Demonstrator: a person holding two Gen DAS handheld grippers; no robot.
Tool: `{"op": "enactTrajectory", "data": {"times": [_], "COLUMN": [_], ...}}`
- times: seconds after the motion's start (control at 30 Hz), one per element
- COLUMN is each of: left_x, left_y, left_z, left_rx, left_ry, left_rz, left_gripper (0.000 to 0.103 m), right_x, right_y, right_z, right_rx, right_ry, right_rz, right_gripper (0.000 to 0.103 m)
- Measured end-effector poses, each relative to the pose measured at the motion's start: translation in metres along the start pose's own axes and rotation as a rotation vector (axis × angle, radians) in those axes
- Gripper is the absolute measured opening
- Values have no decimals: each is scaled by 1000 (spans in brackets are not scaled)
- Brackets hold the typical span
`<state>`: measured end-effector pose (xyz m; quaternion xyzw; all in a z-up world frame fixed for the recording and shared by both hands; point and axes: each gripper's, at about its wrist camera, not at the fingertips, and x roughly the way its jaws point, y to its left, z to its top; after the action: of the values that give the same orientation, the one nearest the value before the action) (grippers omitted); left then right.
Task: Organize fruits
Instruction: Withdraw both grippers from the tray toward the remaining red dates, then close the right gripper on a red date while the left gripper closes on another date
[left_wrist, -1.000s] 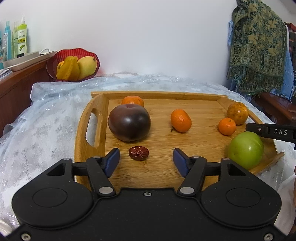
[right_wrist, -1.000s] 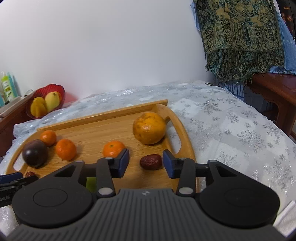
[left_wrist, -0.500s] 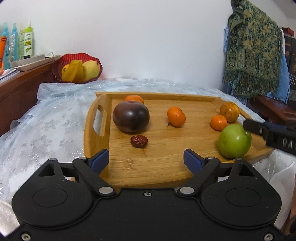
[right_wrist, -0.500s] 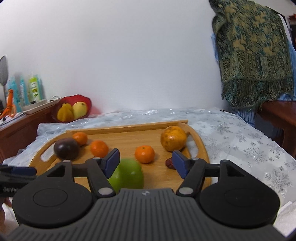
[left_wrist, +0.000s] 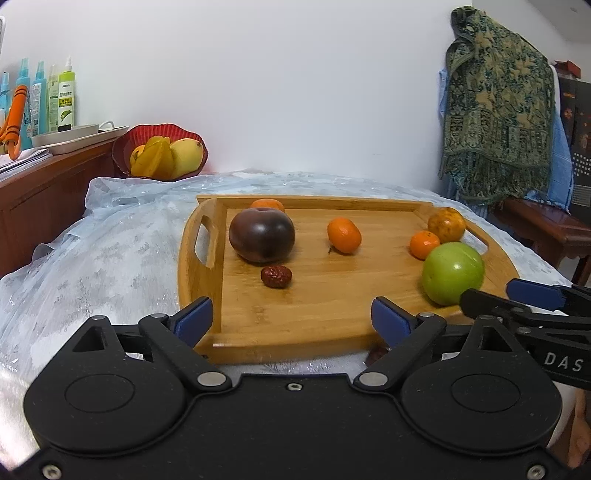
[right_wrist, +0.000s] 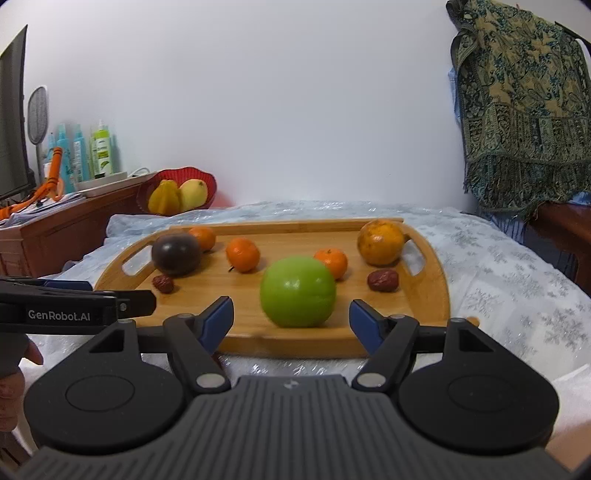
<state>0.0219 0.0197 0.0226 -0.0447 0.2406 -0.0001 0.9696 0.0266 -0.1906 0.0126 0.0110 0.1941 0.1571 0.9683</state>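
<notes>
A wooden tray (left_wrist: 201, 266) (right_wrist: 432, 291) on the table holds a dark purple fruit (left_wrist: 261, 234), three mandarins, a yellowish orange (right_wrist: 380, 242), two red dates (left_wrist: 276, 276) (right_wrist: 383, 280) and a green apple (left_wrist: 452, 273) (right_wrist: 297, 291). My left gripper (left_wrist: 291, 317) hovers at the tray's near edge. Its jaws are opening, with only bare tray wood between them. My right gripper (right_wrist: 291, 315) faces the apple. Its jaws are opening too, and the apple rests on the tray just beyond the pads, untouched.
A red bowl (left_wrist: 159, 155) of yellow fruit stands at the back left beside a wooden cabinet (left_wrist: 44, 199) with spray bottles. A patterned cloth (left_wrist: 495, 122) hangs over furniture at the right. A pale snowflake tablecloth (right_wrist: 517, 295) surrounds the tray.
Both grippers have drawn back from the tray and their jaws have widened. The dates that lay between the fingers now sit free on the tray. The apple has come before the right gripper.
</notes>
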Motion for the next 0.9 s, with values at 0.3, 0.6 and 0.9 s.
{"op": "enactTrajectory", "data": {"times": [0.3, 0.6, 0.9], "left_x": [-16, -13, -8], "left_y": [-2, -1, 3], "left_z": [-16, -22, -20], "left_rx": [4, -23, -51], "left_ry": [11, 81, 92], "left_rz": [-21, -90, -90], "left_gripper": [79, 47, 44], "right_x": [-3, 0, 19], "right_y": [14, 26, 43], "right_z": [-12, -21, -25], "right_rx": [-61, -125, -181], "right_ry": [30, 77, 131], "right_rz": [25, 67, 105], "right_gripper": [79, 60, 43]}}
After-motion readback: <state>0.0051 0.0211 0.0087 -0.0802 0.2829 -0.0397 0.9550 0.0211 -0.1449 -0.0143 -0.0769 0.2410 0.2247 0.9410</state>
